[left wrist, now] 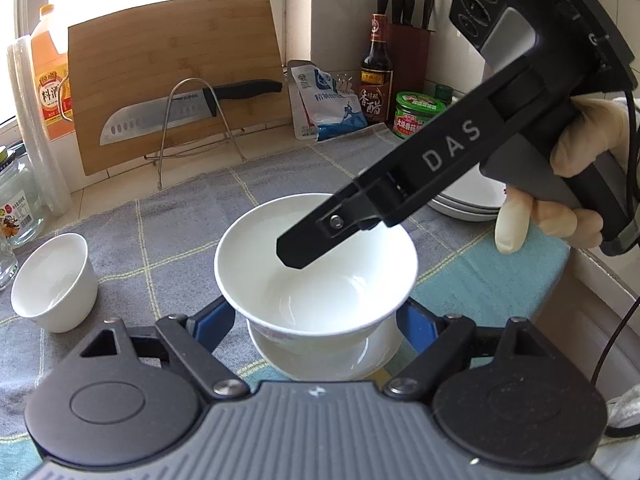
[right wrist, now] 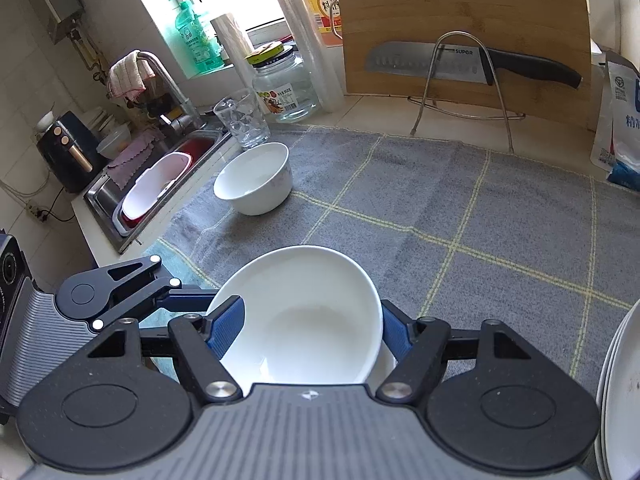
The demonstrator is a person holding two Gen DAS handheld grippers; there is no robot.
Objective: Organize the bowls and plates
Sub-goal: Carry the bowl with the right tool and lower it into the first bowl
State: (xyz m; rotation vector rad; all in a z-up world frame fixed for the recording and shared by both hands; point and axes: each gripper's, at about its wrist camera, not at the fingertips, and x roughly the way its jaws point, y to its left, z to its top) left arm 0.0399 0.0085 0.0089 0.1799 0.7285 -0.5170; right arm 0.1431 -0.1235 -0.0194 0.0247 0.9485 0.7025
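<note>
Holding the big bowl [left wrist: 316, 280] low down, my left claw [left wrist: 316, 320] is clenched on its sides, near the bottom middle of the left view. The bowl sits on a small plate [left wrist: 320, 364]. My right claw [left wrist: 292, 252] comes in from the upper right and dips its tip over the bowl. Its jaws are narrow, but I cannot tell if it is pinching the rim or just hanging there. I think the bowl could tip or slip, because it is smooth and two claws crowd it at once. They could bump each other. If I lift, the small plate might drag along and drop. It all rests on a grey cloth [left wrist: 160, 240] on the table. A small bowl [left wrist: 54, 280] waits at the left, well apart. A stack of plates [left wrist: 468, 208] sits at the right, behind my right claw, so that claw is in the way. A knife [left wrist: 180, 116] on a wooden board [left wrist: 172, 60] stands far back.
</note>
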